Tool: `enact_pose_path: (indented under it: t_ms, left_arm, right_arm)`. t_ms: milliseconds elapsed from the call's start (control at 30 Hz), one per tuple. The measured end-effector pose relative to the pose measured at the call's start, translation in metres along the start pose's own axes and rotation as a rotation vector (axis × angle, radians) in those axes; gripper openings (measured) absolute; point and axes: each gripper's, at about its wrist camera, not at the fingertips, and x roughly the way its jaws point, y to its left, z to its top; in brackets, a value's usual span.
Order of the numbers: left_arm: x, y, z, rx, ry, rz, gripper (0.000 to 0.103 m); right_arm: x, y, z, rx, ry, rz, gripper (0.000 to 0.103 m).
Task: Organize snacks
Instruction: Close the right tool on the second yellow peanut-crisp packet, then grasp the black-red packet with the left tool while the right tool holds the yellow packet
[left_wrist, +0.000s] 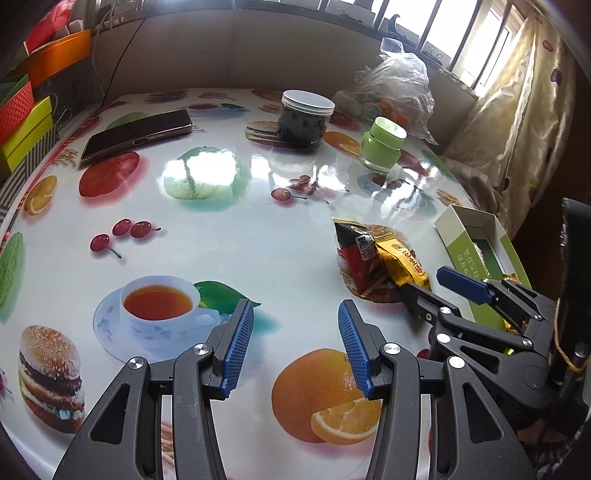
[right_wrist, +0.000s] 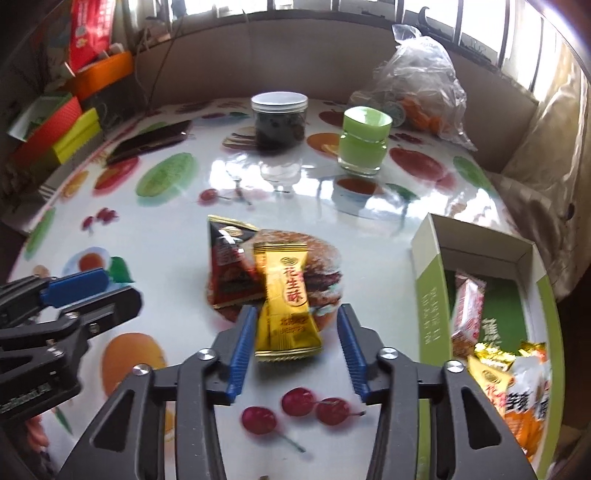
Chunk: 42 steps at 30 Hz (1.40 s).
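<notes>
A gold snack packet (right_wrist: 286, 299) lies on the table, partly over a red-black triangular snack packet (right_wrist: 229, 269). My right gripper (right_wrist: 297, 341) is open, its blue fingers on either side of the gold packet's near end. In the left wrist view the same two packets (left_wrist: 380, 258) lie at the right, with the right gripper (left_wrist: 432, 284) at them. My left gripper (left_wrist: 295, 339) is open and empty over the printed orange. A green-and-white box (right_wrist: 428, 291) at the right holds several snack packets (right_wrist: 495, 373).
A dark jar with a white lid (right_wrist: 279, 120), a green jar (right_wrist: 364, 140), a clear plastic bag (right_wrist: 417, 85) and a phone (left_wrist: 140, 133) stand at the back of the fruit-printed table (left_wrist: 258, 236). Coloured boxes (left_wrist: 26, 122) are stacked at the left.
</notes>
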Motion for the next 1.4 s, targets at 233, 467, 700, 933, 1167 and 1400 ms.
enact_pose_path:
  t_ms: [233, 467, 700, 933, 1167, 1400]
  left_arm:
    - [0.0, 0.0, 0.004, -0.005, -0.001, 0.0, 0.049]
    - [0.003, -0.004, 0.011, -0.013, 0.003, -0.021, 0.049]
    - [0.013, -0.016, 0.019, 0.021, 0.016, -0.025, 0.049]
    - [0.028, -0.028, 0.027, 0.061, 0.028, -0.023, 0.049]
    - [0.049, -0.032, 0.029, 0.062, 0.071, 0.006, 0.049]
    - [0.05, -0.034, 0.029, 0.08, 0.058, 0.022, 0.049]
  right_arm:
    - [0.012, -0.008, 0.003, 0.05, 0.031, 0.025, 0.036]
    - [0.006, -0.002, -0.005, 0.052, 0.026, 0.094, 0.033]
    - [-0.005, -0.004, -0.016, 0.107, 0.028, 0.062, 0.033]
    - [-0.016, -0.013, -0.031, 0.166, 0.023, 0.058, 0.033]
    - [-0.019, -0.017, -0.035, 0.189, 0.02, 0.062, 0.033]
    - [-0.019, -0.019, -0.036, 0.192, 0.018, 0.06, 0.033]
